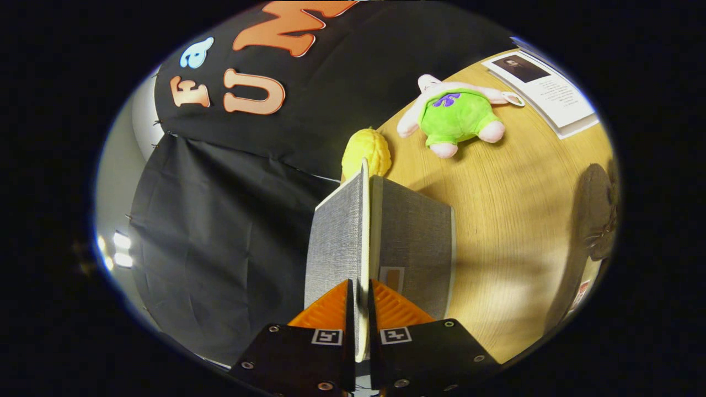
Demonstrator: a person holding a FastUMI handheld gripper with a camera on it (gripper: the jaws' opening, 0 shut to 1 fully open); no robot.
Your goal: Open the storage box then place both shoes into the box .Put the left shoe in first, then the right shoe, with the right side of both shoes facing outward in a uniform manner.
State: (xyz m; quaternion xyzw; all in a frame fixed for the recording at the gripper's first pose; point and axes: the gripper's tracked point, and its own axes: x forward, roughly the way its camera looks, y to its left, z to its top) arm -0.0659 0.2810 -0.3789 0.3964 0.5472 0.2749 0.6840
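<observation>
Gripper view has our gripper point(361, 300) with its jaws pinching the edge of the grey fabric lid point(337, 242) of the storage box point(413, 242), which stands on the wooden surface point(513, 220) just ahead of us, the lid swung up on edge. We judge the opening step under way. Both shoes are yet to go in; a dark shape point(598, 215) lying well off beside the box may be a shoe, though we cannot tell.
</observation>
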